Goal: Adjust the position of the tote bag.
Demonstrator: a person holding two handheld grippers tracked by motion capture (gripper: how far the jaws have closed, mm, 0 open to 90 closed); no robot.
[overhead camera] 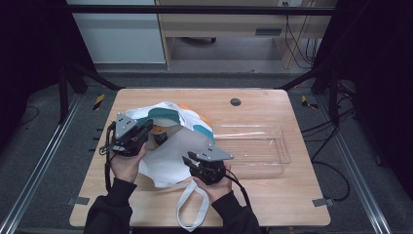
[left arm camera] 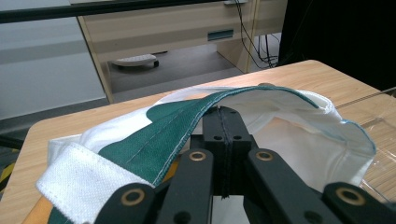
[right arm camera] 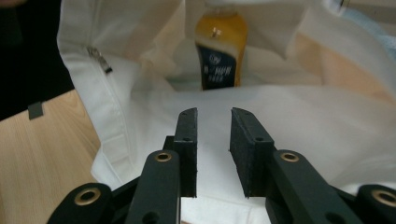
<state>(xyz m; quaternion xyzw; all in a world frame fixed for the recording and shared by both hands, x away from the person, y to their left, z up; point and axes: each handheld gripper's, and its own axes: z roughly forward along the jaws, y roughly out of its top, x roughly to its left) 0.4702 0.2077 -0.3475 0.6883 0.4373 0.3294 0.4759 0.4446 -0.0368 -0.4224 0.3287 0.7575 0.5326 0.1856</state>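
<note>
The left gripper is clamped on the green-edged rim of the bag; in the left gripper view the jaws are seen pressed together with the green hem caught at their tips, so the bag mouth is held up and arched over the jaws; a white strap lies just beside this gripper, low and to its left.

The right gripper is held over the near side of the bag; in the right gripper view its jaws are parted, with a clear gap between the pads and nothing pinched in it; white cloth lies beneath and ahead of them.

A bottle with orange contents and a dark label is seen straight ahead of the right gripper, upright inside the bag mouth; a zip pull hangs at the bag's edge to its left.

A clear tray sits on the table just to the right of the right gripper, beside the bag; a loop of strap trails from the bag below the right hand.
</note>
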